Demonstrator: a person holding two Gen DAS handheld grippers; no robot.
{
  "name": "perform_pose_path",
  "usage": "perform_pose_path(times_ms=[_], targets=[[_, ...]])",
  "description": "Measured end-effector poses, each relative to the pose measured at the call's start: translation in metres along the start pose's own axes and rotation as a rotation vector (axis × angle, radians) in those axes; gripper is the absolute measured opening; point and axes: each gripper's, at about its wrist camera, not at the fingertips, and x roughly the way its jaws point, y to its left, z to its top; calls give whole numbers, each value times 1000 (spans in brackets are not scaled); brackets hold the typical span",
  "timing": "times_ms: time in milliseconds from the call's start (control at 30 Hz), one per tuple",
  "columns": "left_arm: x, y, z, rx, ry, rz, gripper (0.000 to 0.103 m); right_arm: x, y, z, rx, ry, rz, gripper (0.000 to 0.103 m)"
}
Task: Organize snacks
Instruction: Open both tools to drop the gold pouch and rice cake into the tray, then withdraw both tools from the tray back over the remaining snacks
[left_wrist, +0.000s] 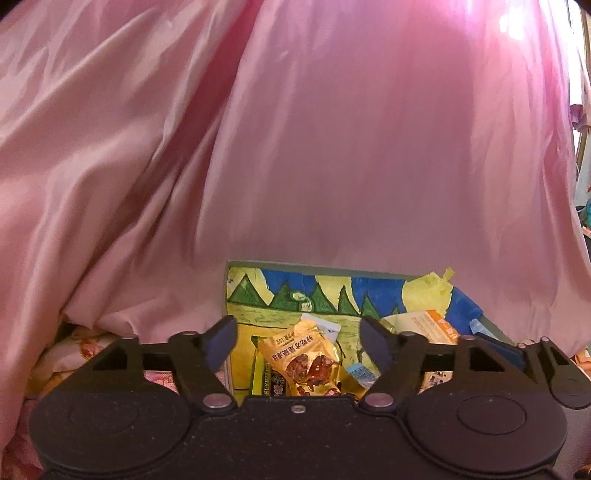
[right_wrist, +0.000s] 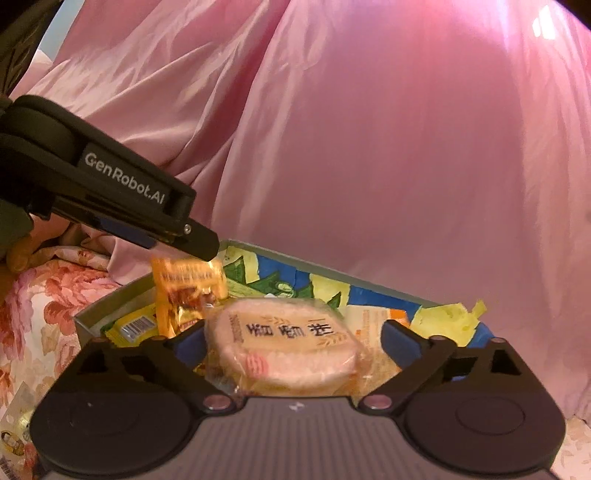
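Right wrist view: the right gripper points slightly downward over the box, its two blue-padded fingers spread wide apart. Between them lies one round pastry in clear crinkly film, flat-topped with dark printed characters; the pads stand clear of its sides. Just beyond it to the left, one orange foil pouch (blurred) sits upright under the tip of the left gripper, which reaches in from the upper left at a downward slant, with a bit of a hand behind it. A yellow barcoded packet lies flat by the box's near-left wall. The box is shallow, grey-walled, its floor lined with a crayon-like drawing of green triangles, blue and yellow. It rests on a floral cloth, and glossy pink fabric in soft folds fills everything behind.

In the left wrist view, the left gripper also has its fingers parted, touching nothing. Below the gap lies the pouch, shiny and wrinkled, resting on a green-edged bar in the box. A small blue wrapper and an orange-and-white packet lie to the right. The pink fabric rises beyond.
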Motion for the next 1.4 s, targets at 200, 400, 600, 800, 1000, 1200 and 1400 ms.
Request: perform_pose_path(times_ms=[200, 400, 600, 800, 1000, 1200, 1400], targets=[[-19, -7, 2, 5, -31, 13, 90, -21, -7, 6, 17, -24, 0, 103], [-36, -13, 7, -12, -47, 31, 92, -21, -7, 14, 23, 28, 4, 103], [-57, -13, 13, -14, -100, 47, 100, -7, -20, 27, 181, 120, 80, 103], [-76, -12, 15, -40, -135, 51, 102, -23, -29, 31, 251, 81, 131, 103], [-100, -19, 4, -31, -170, 44, 102, -64, -41, 27, 265, -21, 96, 103], [-123, -28, -21, -33, -185, 34, 102, -109, -57, 18, 276, -98, 17, 103], [-139, -39, -53, -23, -174, 29, 102, -151, -70, -4, 276, -134, -62, 103]])
